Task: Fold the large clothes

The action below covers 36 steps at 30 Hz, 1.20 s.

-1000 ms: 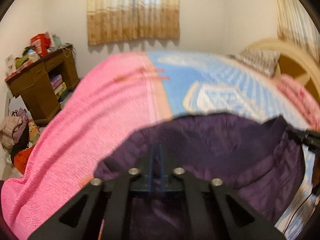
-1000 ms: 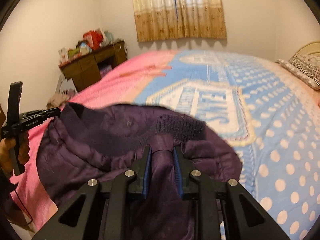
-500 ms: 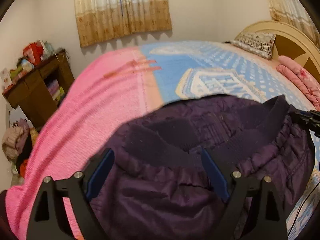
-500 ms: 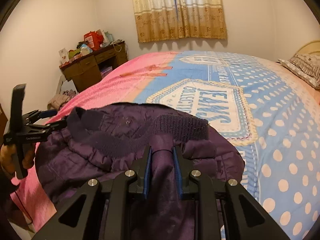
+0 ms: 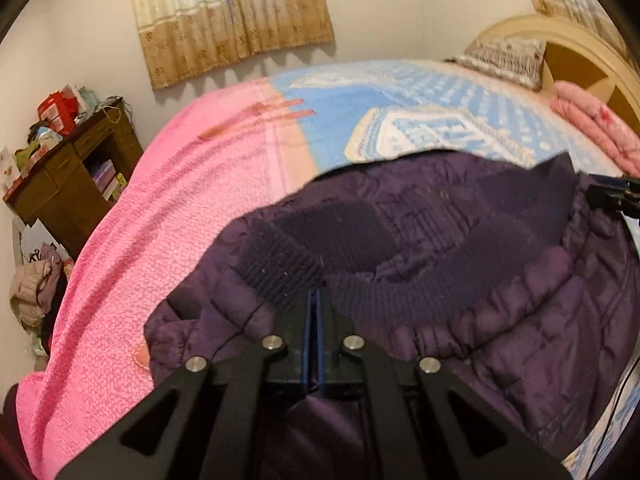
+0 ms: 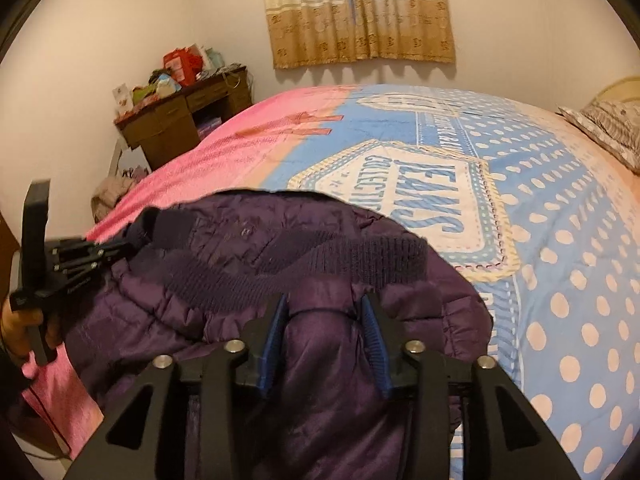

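A dark purple puffer jacket [image 5: 500,320] with a ribbed knit band lies on the bed's near edge; it also shows in the right wrist view [image 6: 248,248]. My left gripper [image 5: 314,300] is shut at the jacket's ribbed hem; whether it pinches fabric is hidden. In the right wrist view it [image 6: 120,250] sits at the jacket's left corner. My right gripper [image 6: 324,312] is open, its fingers astride a fold of the jacket. Its tip [image 5: 612,196] shows at the jacket's right corner in the left wrist view.
The bed has a pink and blue dotted cover [image 6: 540,240]. A brown desk [image 6: 180,120] with clutter stands at the left wall, with a pile of clothes [image 5: 36,292] on the floor. A pillow [image 5: 508,56], pink blanket [image 5: 592,120] and headboard [image 5: 572,40] are at the right.
My left gripper was shut, opened wide half a second ago, and has shut again at the ribbed hem. My right gripper has opened from its pinch on the jacket fold.
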Tool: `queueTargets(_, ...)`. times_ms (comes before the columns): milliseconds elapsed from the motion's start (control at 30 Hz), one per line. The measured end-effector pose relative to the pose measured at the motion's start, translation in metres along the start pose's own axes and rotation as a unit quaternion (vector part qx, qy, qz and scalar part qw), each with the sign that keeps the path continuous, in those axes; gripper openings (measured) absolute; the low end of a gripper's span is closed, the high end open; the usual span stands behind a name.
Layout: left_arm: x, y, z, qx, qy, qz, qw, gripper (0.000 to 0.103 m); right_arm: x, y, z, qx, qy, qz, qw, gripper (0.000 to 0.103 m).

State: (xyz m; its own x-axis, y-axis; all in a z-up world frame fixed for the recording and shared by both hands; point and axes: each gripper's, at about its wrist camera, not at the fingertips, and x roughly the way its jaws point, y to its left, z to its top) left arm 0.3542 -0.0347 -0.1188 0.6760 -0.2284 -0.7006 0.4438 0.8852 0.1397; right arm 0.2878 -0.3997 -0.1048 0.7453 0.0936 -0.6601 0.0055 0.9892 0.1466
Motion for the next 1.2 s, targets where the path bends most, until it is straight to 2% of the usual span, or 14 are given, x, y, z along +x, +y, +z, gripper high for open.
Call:
queueTargets(67, 0.0, 0.001, 0.002, -0.008, -0.001, -0.011, 0.9999, 0.002, -0.003, 0.002, 0.005, 0.001, -0.011, -0.008, 1.0, 0.071)
queueTargets(233, 0.003, 0.0, 0.002, -0.017, -0.005, -0.019, 0.9997, 0.002, 0.029, 0.017, 0.016, -0.049, 0.042, -0.055, 0.996, 0.07)
queueTargets(300, 0.0, 0.002, 0.002, -0.026, -0.015, -0.024, 0.9993, 0.001, 0.053, 0.016, 0.015, -0.062, 0.093, -0.059, 0.992, 0.024)
queueTargets(333, -0.002, 0.004, 0.003, -0.034, -0.018, -0.026, 0.9989, 0.001, 0.057, 0.015, 0.014, -0.056, 0.1, -0.05, 0.992, 0.02)
queueTargets(433, -0.013, 0.017, 0.006, -0.064, -0.035, -0.034, 0.9967, 0.001, 0.032, 0.025, 0.015, -0.079, 0.046, -0.06, 0.994, 0.019)
queueTargets(533, -0.035, 0.03, 0.015, -0.086, -0.088, -0.047, 0.9912, 0.001, -0.009, 0.025, 0.025, -0.065, -0.025, -0.047, 0.996, 0.019)
queueTargets(700, -0.049, 0.052, 0.034, -0.126, -0.131, -0.024, 0.983, 0.0, -0.019, 0.023, 0.044, -0.049, -0.061, -0.066, 0.995, 0.015)
queueTargets(833, -0.013, 0.064, 0.041, -0.161, -0.09, -0.021, 0.9826, 0.0, 0.024, 0.019, 0.04, -0.043, -0.032, -0.091, 0.994, 0.014)
queueTargets(933, 0.0, 0.051, 0.03, -0.146, -0.051, -0.064, 0.9858, 0.0, 0.04, 0.011, 0.025, -0.027, -0.015, -0.082, 0.996, 0.014)
queueTargets(967, 0.001, 0.042, 0.026, -0.123, -0.045, -0.051, 0.9901, 0.008, 0.041, 0.01, 0.021, -0.03, -0.013, -0.082, 0.996, 0.014)
queueTargets(1033, 0.005, 0.028, 0.023, -0.081, -0.024, -0.022, 0.9962, 0.048, 0.042, 0.009, 0.015, -0.032, -0.014, -0.079, 0.996, 0.014)
queueTargets(1067, 0.006, 0.024, 0.021, -0.071, -0.024, -0.007, 0.9972, 0.082, 0.042, 0.008, 0.015, -0.031, -0.014, -0.076, 0.997, 0.014)
queueTargets(1100, 0.005, 0.022, 0.021, -0.067, -0.03, 0.007, 0.9973, 0.09, 0.041, 0.008, 0.015, -0.03, -0.015, -0.073, 0.997, 0.014)
queueTargets(1200, 0.016, 0.021, 0.026, -0.064, -0.012, 0.022, 0.9976, 0.09, 0.038, 0.011, 0.015, -0.038, -0.023, -0.07, 0.997, 0.014)
